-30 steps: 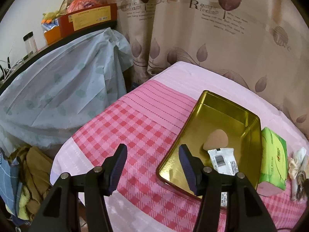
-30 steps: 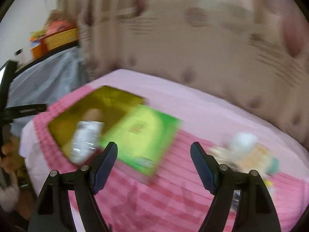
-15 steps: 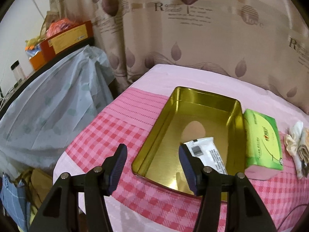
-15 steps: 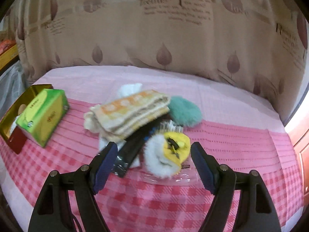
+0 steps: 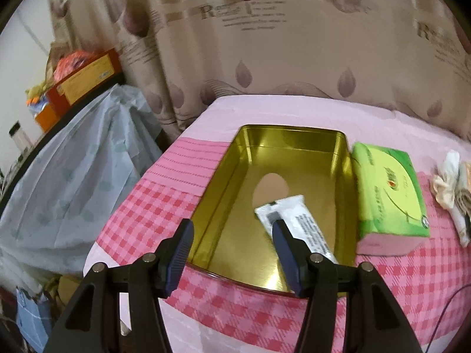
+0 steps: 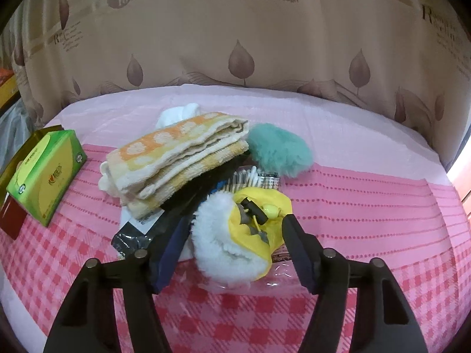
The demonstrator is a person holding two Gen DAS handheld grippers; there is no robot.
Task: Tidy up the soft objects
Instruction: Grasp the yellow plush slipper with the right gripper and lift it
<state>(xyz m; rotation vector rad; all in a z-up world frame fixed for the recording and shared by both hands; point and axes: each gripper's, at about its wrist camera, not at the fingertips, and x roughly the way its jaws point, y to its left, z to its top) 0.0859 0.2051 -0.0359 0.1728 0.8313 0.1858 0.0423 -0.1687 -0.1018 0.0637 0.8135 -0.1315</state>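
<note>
In the left wrist view, the left gripper (image 5: 232, 245) hangs with jaws spread wide and empty above the near end of the rectangular gold metal tin (image 5: 232, 158), which holds a white sachet (image 5: 297, 225) and a beige oval sponge (image 5: 270, 188). In the right wrist view, the right gripper (image 6: 226, 250) has jaws apart around the yellow-and-white fluffy slipper (image 6: 235, 244), not clamping it; the folded orange-yellow towel (image 6: 176, 158) lies just behind.

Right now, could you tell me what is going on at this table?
A person is sorting soft things with two handheld grippers. The right gripper is open around a yellow-and-white plush in the pile, beside a towel and a teal puff. The left gripper hangs open over the near end of the gold tin, which holds a sponge and a white packet. A tissue pack sits beside it.
</note>
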